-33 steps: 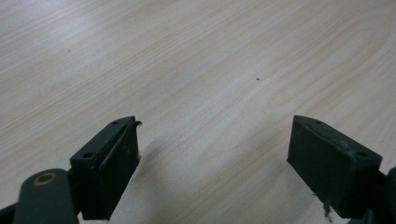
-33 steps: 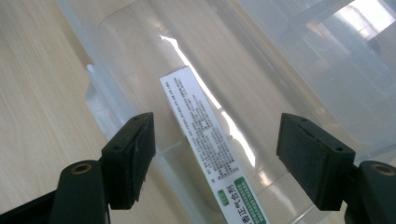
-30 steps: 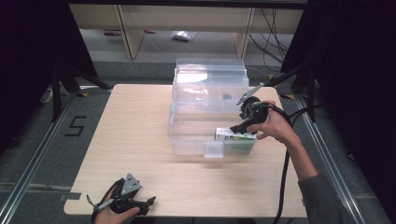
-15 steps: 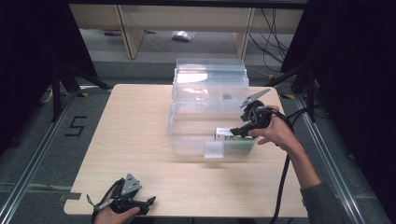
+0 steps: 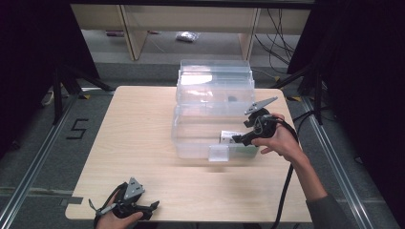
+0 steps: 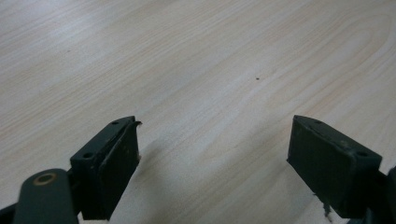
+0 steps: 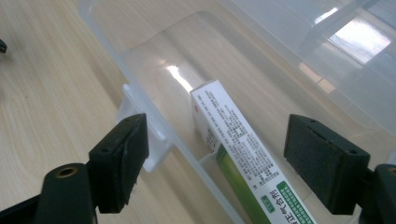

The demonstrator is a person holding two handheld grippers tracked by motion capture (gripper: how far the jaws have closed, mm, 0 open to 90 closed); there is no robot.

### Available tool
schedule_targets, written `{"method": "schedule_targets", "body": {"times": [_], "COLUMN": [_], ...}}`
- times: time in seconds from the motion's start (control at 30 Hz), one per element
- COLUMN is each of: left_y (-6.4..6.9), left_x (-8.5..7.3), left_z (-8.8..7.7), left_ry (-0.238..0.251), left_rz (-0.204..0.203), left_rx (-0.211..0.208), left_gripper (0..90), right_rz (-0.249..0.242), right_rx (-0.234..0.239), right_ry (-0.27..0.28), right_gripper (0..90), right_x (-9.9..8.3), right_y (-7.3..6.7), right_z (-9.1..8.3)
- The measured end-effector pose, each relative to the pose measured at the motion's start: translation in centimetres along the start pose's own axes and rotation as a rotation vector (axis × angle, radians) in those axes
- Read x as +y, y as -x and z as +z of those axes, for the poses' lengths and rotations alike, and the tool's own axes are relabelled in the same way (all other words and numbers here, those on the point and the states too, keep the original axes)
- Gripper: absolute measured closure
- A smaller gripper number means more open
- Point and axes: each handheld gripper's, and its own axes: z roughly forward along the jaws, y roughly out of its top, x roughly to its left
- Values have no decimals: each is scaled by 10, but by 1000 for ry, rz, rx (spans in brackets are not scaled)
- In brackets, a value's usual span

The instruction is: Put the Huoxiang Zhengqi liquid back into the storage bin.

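Right gripper view shows printed text on the box (image 7: 243,154) in the bin (image 7: 154,135).

From my seat, the box (image 7: 243,154) runs off the bottom edge of the right gripper view, so I can't see its far end, and its small print is too fine for me to read. In the high view the bin (image 5: 200,131) wall and my right gripper (image 5: 237,139) cover most of that box. My left hand (image 5: 117,217) is cut by the bottom edge. Behind the bin, the small packet (image 5: 186,36) on the floor is too blurred to identify.
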Motion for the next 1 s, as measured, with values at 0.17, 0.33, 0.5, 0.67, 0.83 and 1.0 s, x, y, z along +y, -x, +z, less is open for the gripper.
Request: {"method": "schedule_targets", "body": {"times": [0.17,0.33,0.5,0.67,0.83,1.0], "left_y": [0,0,1,0,1,2], "left_x": [0,0,0,0,0,0], "left_z": [0,1,1,1,1,1], "left_ry": [-3,9,16,17,18,29], "left_rz": [4,0,-21,-19,-20,-33], "left_rx": [1,7,10,17,15,3], "left_gripper": [159,159,159,159,159,159], "right_rz": [-31,-19,-10,-26,-27,-30], "right_rx": [-4,-4,0,-13,-21,-16], "right_ry": [47,58,75,94,111,133], "right_gripper": [202,199,200,202,204,210], "right_x": [-7,-13,-17,-22,-31,-46], "right_y": [0,-1,-5,-10,-17,-22], "right_z": [1,1,1,-1,-4,-7]}}
